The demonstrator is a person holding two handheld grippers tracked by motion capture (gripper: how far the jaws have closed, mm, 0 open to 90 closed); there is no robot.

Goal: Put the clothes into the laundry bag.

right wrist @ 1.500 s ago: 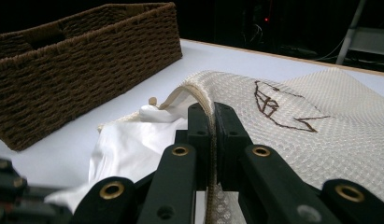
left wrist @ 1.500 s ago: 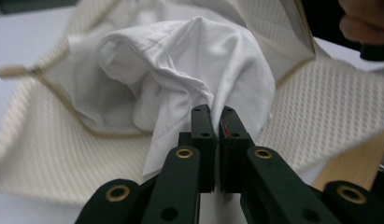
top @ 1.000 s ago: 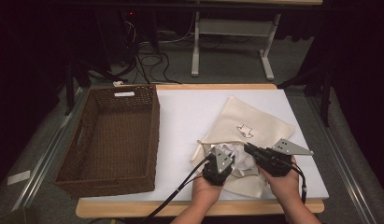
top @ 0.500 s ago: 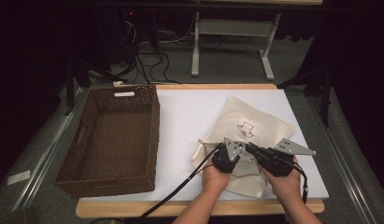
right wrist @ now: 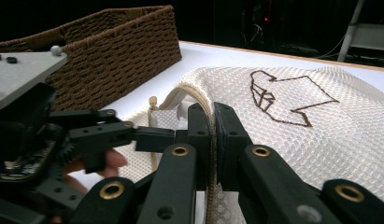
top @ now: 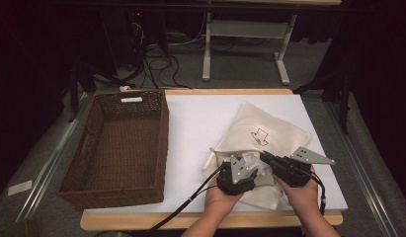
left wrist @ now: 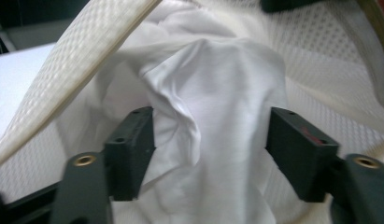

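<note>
a: the mesh laundry bag (top: 269, 143) lies on the white table (top: 200, 118) right of the wicker basket (top: 116, 148), well apart from it. the right gripper (top: 263, 157) is clamped on the bag's mouth hem (right wrist: 206, 116), holding it raised.

b: and the left gripper (top: 244, 174)?

a: its jaws have just been opening. they stand apart inside the mouth with the white garment (left wrist: 213, 107) between the pads (left wrist: 133, 149), no longer pressed.

b: risks?

a: judged only: the garment sits bunched near the mouth, so it could slide back out, or the spread jaws could snag it when the gripper leaves. if the hem slips from the right gripper, the mouth collapses onto the left one.

b: count, largest first.

a: one table, one basket, one bag, one garment, two grippers.
</note>
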